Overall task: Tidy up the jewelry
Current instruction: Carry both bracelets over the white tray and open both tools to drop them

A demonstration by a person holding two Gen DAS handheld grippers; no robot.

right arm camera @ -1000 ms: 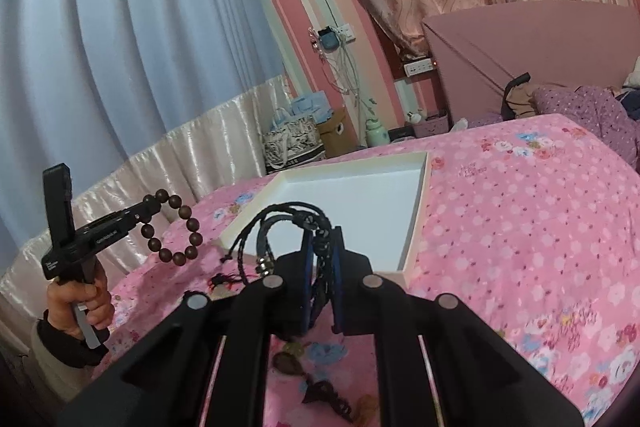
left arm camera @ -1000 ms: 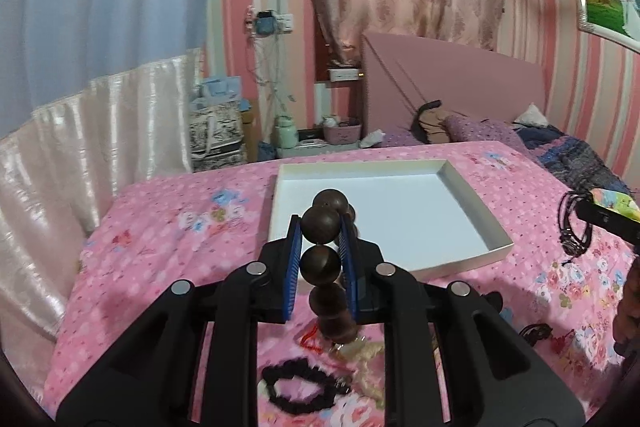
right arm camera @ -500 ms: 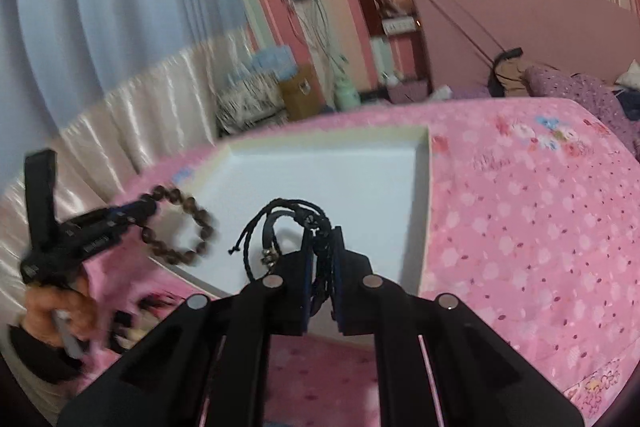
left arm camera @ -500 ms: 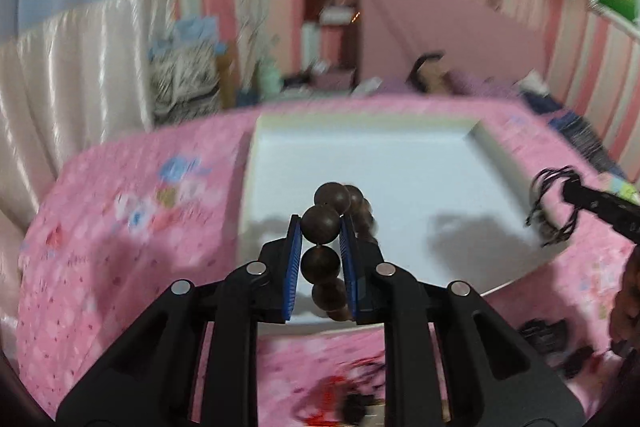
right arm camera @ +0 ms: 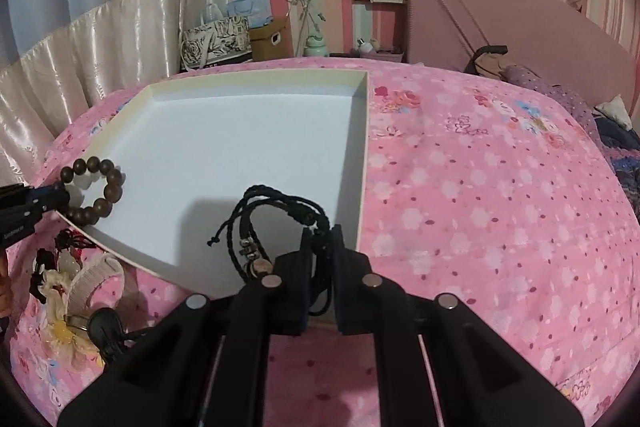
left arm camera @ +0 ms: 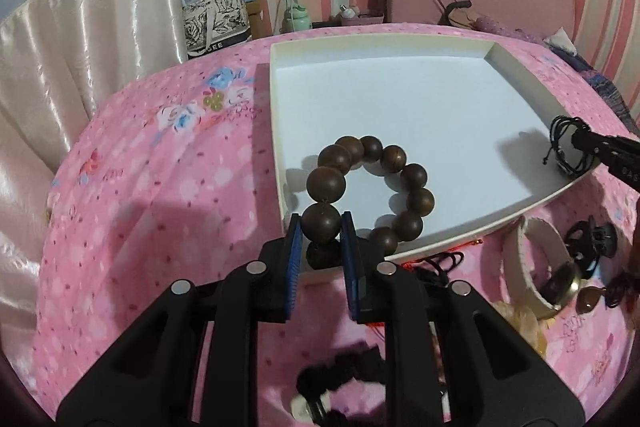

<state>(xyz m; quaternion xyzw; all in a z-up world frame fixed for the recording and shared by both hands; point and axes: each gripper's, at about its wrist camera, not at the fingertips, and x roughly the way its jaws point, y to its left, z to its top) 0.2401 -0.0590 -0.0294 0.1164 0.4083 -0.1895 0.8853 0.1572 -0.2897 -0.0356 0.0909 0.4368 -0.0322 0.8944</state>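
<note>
The left gripper (left arm camera: 320,231) pinches one bead of a brown wooden bead bracelet (left arm camera: 372,187), whose loop hangs ahead of its fingers over the near corner of a shallow white tray (left arm camera: 400,43). The right gripper (right arm camera: 322,247) is pressed onto a black braided cord bracelet (right arm camera: 276,211), which dangles just ahead and to its left, above the tray's near edge. Behind both grippers, loose jewelry (right arm camera: 76,291) lies on the pink floral bedspread (right arm camera: 480,187).

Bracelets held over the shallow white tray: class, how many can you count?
2. The brown wooden bead bracelet is clamped in the left tool over the tray's near-left corner; the black braided cord bracelet is clamped in the right tool over its near-right corner.
</note>
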